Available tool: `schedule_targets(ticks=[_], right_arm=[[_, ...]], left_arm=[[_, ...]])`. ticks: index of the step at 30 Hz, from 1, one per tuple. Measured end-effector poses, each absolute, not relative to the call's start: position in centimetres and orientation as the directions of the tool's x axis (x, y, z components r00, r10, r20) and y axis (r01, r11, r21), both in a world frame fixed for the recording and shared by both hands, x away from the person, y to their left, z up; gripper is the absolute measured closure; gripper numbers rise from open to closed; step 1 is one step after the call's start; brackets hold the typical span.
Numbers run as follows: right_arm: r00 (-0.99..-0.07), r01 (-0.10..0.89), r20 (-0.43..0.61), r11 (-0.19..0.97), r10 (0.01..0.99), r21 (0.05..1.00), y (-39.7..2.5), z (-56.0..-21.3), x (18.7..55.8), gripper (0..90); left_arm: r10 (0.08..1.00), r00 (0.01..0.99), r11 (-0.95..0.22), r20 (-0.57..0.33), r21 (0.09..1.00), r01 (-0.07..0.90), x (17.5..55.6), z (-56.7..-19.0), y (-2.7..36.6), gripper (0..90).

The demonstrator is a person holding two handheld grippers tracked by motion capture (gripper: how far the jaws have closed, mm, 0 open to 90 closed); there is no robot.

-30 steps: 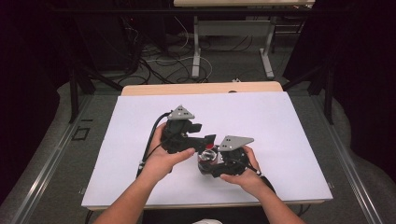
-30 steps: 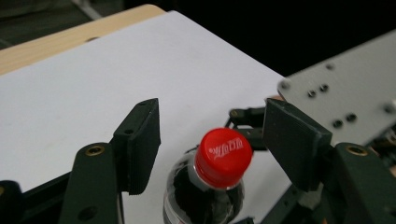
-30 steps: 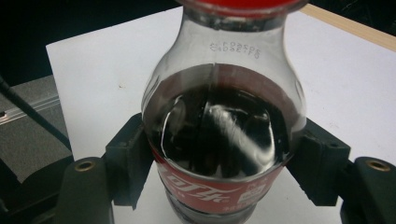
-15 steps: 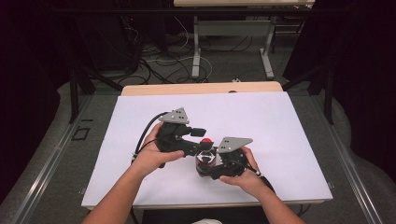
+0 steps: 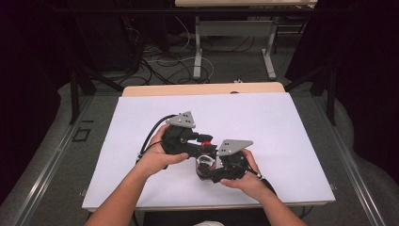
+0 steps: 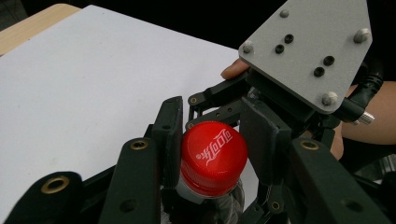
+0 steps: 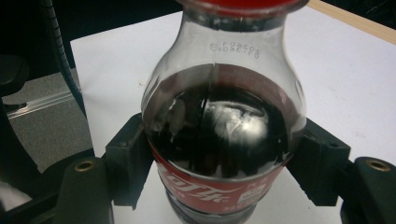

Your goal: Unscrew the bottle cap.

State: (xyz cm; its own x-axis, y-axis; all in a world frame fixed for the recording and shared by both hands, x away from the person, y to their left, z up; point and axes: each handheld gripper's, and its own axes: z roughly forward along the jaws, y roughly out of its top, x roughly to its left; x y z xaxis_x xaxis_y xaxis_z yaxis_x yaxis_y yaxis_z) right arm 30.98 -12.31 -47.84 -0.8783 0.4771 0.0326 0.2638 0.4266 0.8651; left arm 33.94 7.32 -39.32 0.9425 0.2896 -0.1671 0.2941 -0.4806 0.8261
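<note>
Fingers (image 7: pixel 128 158) of our right gripper (image 7: pixel 219 172) clamp the belly of one cola bottle (image 7: pixel 224 121) above the single white tabletop (image 5: pixel 263 117), while our left gripper (image 6: pixel 217 140) closes its two fingers (image 6: pixel 167 135) on the bottle's one red cap (image 6: pixel 212 156). We see two hands, left hand (image 5: pixel 155 157) and right hand (image 5: pixel 244 181), and two grey plates (image 5: pixel 182 120).

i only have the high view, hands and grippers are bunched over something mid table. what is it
Observer: A cola bottle, upright, dark drink inside, gripped by its body in the right gripper.
Operator: cap on?
Observer: Yes, a red cap with white lettering.
Operator: left gripper doing what
Observer: The left gripper has a jaw on each side of that cap, pressed against it.
</note>
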Motion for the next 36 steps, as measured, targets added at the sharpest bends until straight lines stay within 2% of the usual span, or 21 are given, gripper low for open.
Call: schedule_targets(ticks=[9, 17, 23, 31, 36], right_arm=[[-0.859, 0.292, 0.038, 0.426, 0.511, 0.856, -12.4, -48.0, 31.1, 29.9], [-0.841, 0.306, 0.043, 0.41, 0.539, 0.859, -12.5, -48.0, 31.2, 29.9], [-0.831, 0.313, 0.038, 0.411, 0.555, 0.856, -12.5, -48.1, 31.2, 29.9], [-0.818, 0.313, 0.024, 0.41, 0.575, 0.857, -12.5, -48.2, 31.3, 29.9], [-0.817, 0.322, 0.039, 0.4, 0.575, 0.858, -12.6, -48.2, 31.3, 29.9]], left_arm=[[0.389, 0.911, -0.467, -0.136, 0.823, 0.322, 33.4, -39.4, 6.7, 61.8], [0.562, 0.819, -0.423, -0.112, 0.813, 0.401, 32.0, -39.1, 5.1, 61.8], [0.696, 0.705, -0.353, -0.137, 0.79, 0.501, 31.2, -38.9, 4.1, 61.8], [0.754, 0.644, -0.308, -0.132, 0.795, 0.523, 30.8, -39.1, 3.4, 61.7], [0.738, 0.658, -0.302, -0.15, 0.798, 0.521, 31.0, -39.1, 3.5, 60.6]])
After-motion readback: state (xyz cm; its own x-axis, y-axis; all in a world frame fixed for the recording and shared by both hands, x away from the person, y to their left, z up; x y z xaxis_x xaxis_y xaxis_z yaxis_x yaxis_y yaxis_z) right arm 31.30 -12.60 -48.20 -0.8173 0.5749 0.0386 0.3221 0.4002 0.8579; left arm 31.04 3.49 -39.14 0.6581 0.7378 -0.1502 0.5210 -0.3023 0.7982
